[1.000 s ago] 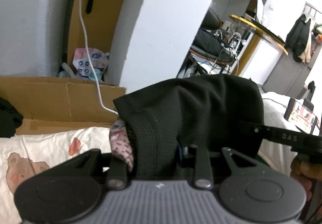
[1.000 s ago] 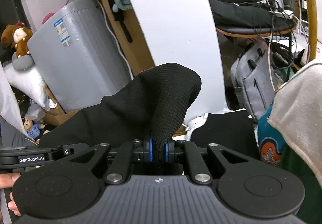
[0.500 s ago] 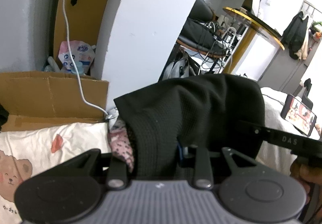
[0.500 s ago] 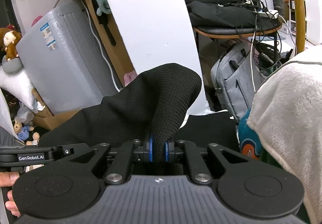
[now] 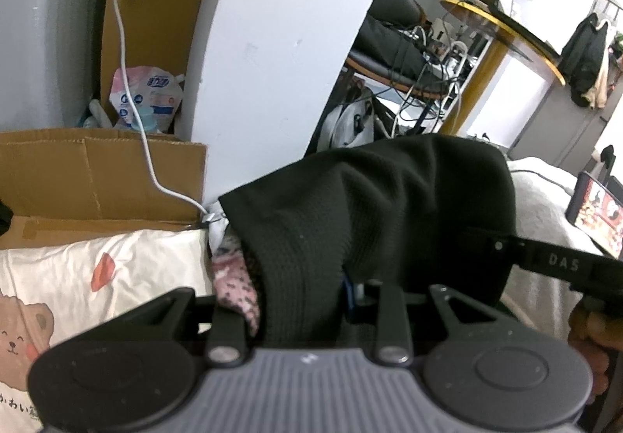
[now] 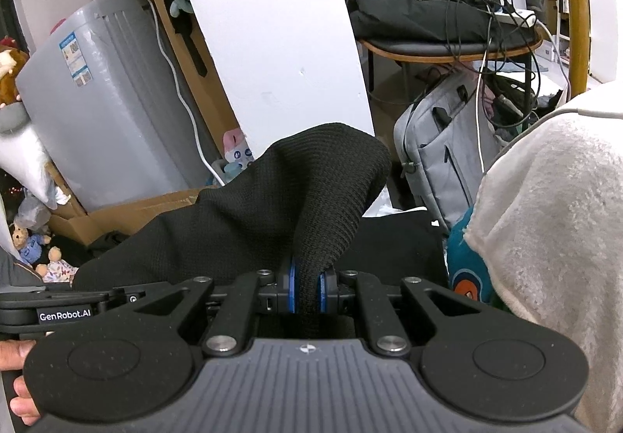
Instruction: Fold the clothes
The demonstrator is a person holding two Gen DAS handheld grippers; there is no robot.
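Both tools carried the black waffle-knit garment (image 6: 272, 215) forward and lower than a second ago; the bear-print white bedsheet (image 5: 117, 261) filled more of the left view. Right tool (image 6: 307, 293) stayed pinching a fold; left tool (image 5: 311, 300) stayed clamped on bunched cloth. Garment still airborne above the bed, probably about to be laid down.

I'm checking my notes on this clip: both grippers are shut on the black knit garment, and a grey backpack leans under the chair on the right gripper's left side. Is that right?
One detail is wrong. In the right wrist view the grey backpack sits to the right of the right gripper, not its left. The rest holds: it and the left gripper are both shut on the black knit garment.
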